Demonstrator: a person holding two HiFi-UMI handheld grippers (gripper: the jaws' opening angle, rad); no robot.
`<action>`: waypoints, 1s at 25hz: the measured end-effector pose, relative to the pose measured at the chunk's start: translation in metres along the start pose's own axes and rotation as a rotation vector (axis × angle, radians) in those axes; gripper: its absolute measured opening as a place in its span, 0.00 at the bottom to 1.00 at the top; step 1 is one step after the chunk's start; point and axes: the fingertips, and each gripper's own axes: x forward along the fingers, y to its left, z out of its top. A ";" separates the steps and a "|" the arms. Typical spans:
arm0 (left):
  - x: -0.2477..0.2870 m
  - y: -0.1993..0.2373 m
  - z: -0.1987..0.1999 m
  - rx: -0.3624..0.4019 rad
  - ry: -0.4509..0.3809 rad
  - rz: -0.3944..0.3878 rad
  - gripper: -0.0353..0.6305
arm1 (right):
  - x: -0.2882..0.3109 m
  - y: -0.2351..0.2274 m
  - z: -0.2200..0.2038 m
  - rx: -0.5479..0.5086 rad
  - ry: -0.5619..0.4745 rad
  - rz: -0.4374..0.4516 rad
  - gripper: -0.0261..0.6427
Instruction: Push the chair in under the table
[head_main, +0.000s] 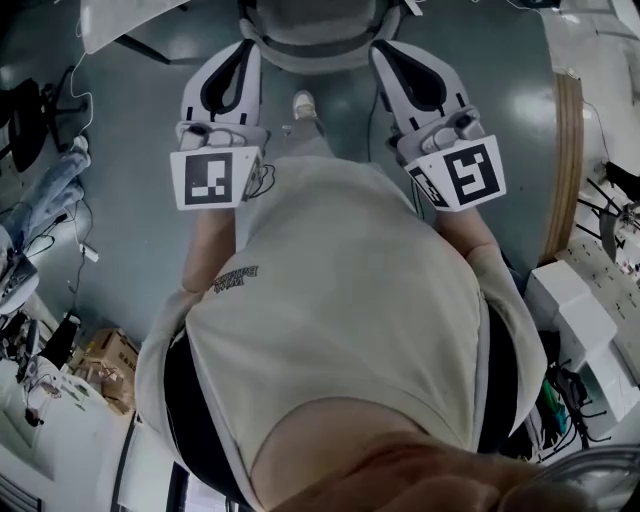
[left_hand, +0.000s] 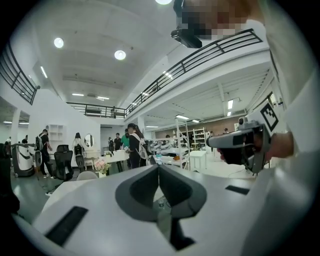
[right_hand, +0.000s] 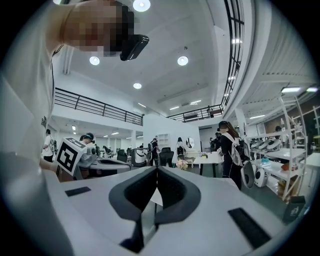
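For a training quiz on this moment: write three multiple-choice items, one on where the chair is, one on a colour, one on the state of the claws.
1. Where is the chair in the head view?
A. Ahead of the person, between the left claw and right claw.
B. Behind the person.
C. Overturned at the left.

2. What colour is the person's shirt?
A. Red.
B. Beige.
C. Green.

3. How do the claws stand?
A. Both wide open.
B. One grips a cup.
C. Both shut, empty.

Answers: 1 A, it sits at the top edge between their tips; 2 B, beige cloth fills the head view; 3 C, each gripper view shows jaws meeting, nothing between.
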 end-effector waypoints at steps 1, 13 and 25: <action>0.007 0.008 -0.001 -0.003 0.007 -0.004 0.07 | 0.011 -0.003 0.000 0.001 0.003 0.001 0.05; 0.069 0.079 -0.015 -0.060 0.035 -0.063 0.07 | 0.112 -0.036 -0.008 0.020 0.053 -0.041 0.05; 0.125 0.093 -0.036 -0.106 0.149 -0.032 0.07 | 0.134 -0.093 -0.037 0.062 0.156 -0.099 0.05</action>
